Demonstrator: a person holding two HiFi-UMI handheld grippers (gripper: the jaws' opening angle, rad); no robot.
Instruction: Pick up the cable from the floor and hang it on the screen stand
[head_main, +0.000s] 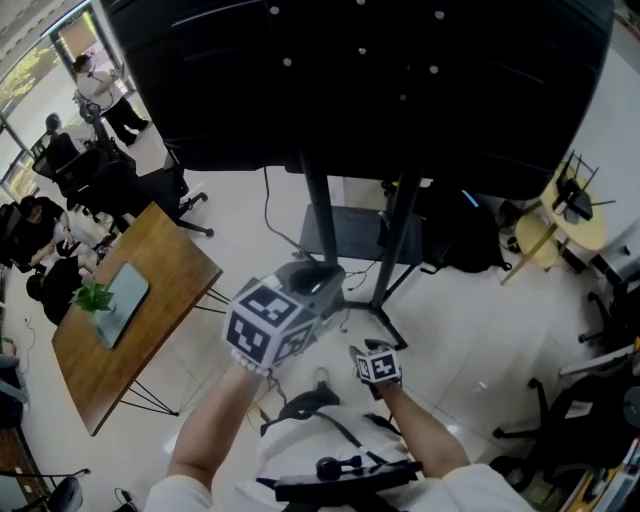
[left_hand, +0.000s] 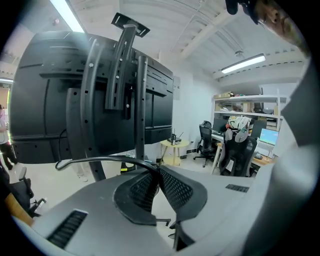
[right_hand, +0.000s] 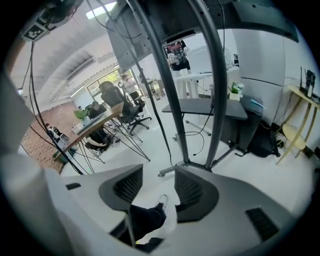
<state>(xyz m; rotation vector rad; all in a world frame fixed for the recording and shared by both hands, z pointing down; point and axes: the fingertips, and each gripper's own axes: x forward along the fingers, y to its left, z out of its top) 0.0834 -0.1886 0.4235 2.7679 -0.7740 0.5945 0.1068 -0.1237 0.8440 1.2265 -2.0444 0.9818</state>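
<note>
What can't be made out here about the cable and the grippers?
- Cable below the left gripper: left gripper view, the gripper's body hides its trailing length.
- Both grips, head view: each marker cube covers the jaws; only the gripper views show left shut on cable, right gripper open, empty.
- Screen stand top: head view, hidden behind the screen.
- Cable in head view: too thin to trace.

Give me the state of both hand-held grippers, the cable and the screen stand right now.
Left hand-held gripper: shut on the cable.
Right hand-held gripper: open, nothing between its jaws.
Cable: pinched by the left hand-held gripper, not yet hung on the screen stand.
Screen stand: upright, with the screen mounted on it.
</note>
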